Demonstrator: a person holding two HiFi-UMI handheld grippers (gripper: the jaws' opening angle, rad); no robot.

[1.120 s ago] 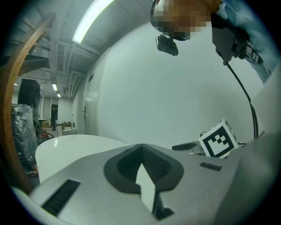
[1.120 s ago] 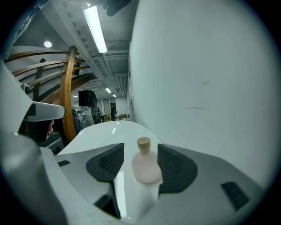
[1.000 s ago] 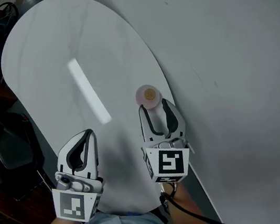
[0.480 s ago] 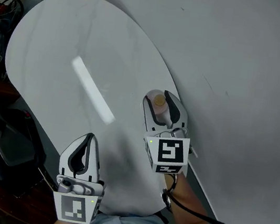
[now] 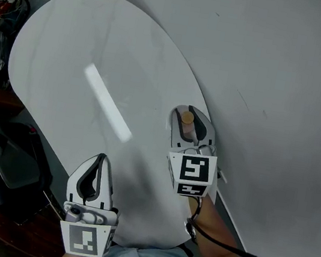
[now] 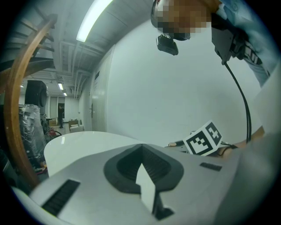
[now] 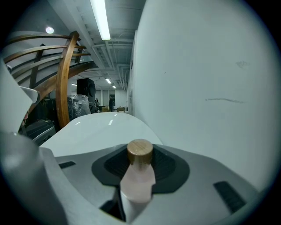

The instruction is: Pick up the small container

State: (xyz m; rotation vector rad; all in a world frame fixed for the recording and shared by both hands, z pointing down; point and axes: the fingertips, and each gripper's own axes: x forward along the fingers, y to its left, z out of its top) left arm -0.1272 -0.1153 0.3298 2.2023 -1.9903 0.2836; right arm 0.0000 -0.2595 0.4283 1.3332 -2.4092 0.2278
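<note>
White oval desk (image 5: 70, 49), head view: small container (image 5: 187, 121), a corked bottle, near the wall (image 5: 280, 65) between right gripper (image 5: 186, 112) fingers. Left gripper view: left gripper (image 6: 141, 149) fingers together, empty. Right gripper view: fingers, just closing, pinch it; lift-off unconfirmed.

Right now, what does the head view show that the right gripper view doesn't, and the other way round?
Only the head view: the marker cube on the right gripper, the person's forearm behind it, and the white table's whole oval outline.

Only the right gripper view: curved wooden rails, a ceiling light and the room beyond.

Both: the table, the wall, and the small container with its wooden cap. It stands between the right gripper's jaws, which have just been closing and now press on it.
</note>
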